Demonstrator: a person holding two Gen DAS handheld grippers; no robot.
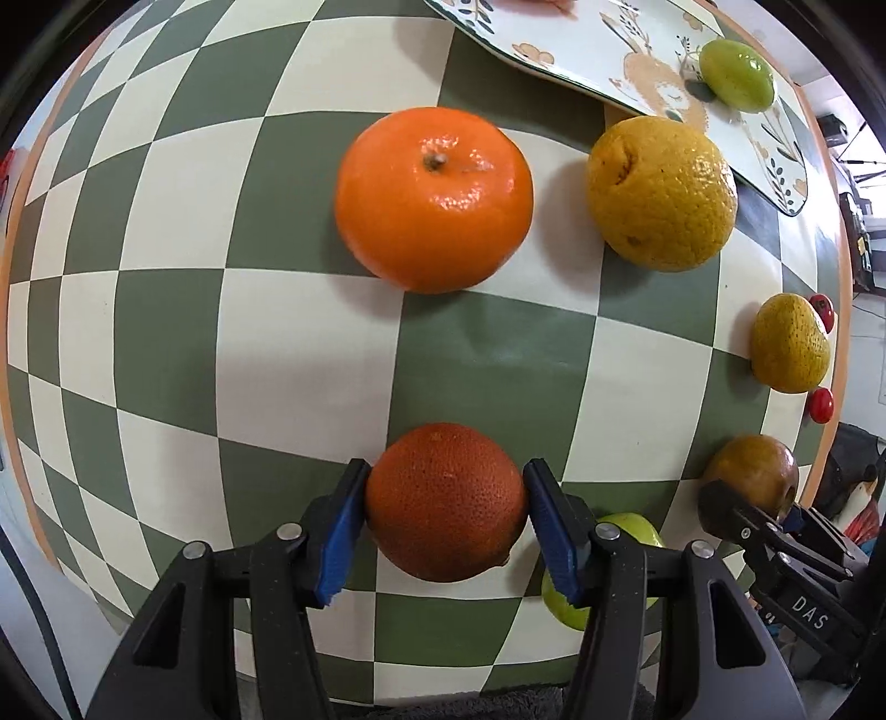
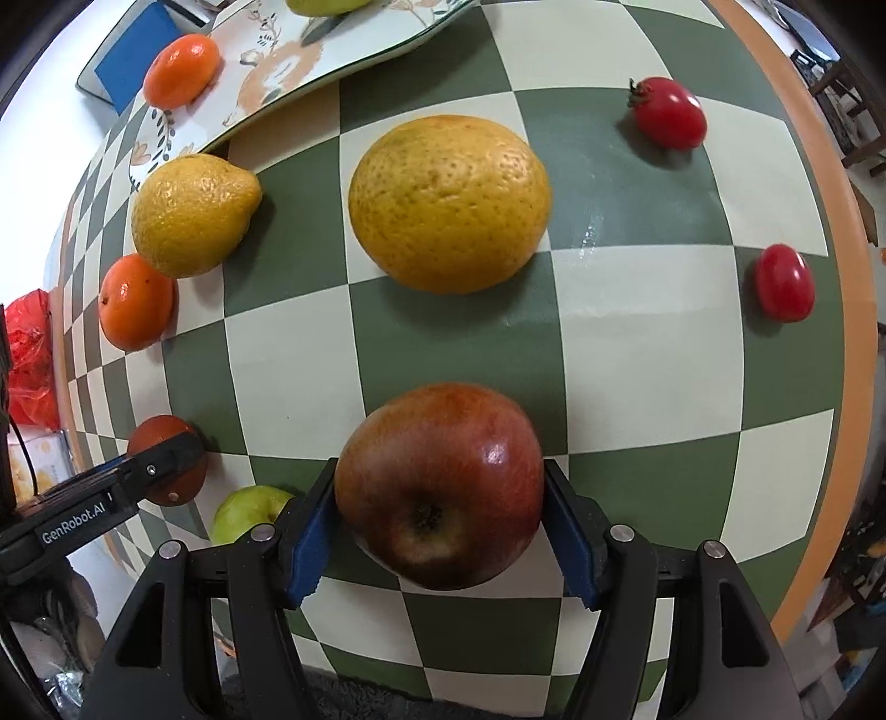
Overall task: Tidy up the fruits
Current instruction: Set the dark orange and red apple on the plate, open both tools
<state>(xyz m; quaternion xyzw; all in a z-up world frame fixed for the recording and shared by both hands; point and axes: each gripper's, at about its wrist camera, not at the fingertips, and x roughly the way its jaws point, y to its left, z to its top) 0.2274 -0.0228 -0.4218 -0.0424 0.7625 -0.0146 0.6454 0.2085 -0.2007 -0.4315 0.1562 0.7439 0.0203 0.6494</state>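
Currently the left gripper [image 1: 446, 504] has its blue-padded fingers [image 1: 339, 534] clenched on a dark reddish orange [image 1: 446, 501], one pad pressed to each side of the fruit, which sits over the green-and-cream checked tabletop [image 1: 166, 332]. Ahead of it on the tabletop lies a bright mandarin [image 1: 433, 198] with its stem facing up, and just to the right of that a yellow lemon [image 1: 662, 193] lies against the edge of a floral-patterned tray [image 1: 581, 50]. A green fruit [image 1: 736, 73] rests on the tray. Partly hidden behind the left gripper's right finger is a green apple [image 1: 634, 526].

From the right wrist view, the right gripper [image 2: 440, 512] is grasping a red apple [image 2: 439, 484], fingers [image 2: 307, 545] tight on both sides, the calyx end turned toward the camera. Whether the apple touches the tabletop cannot be told. Beyond it lies a large yellow-orange citrus [image 2: 449, 202], apart from the apple. Two cherry tomatoes lie well to the right: one with a green stem [image 2: 669, 112] farther back, the other tomato [image 2: 784, 282] nearer the orange-rimmed table edge. At the far left a second small mandarin [image 2: 181, 69] lies beside the tray, next to a blue-and-white tablet-like object [image 2: 130, 52]. A red plastic bag [image 2: 30, 354] shows off the tabletop to the left.
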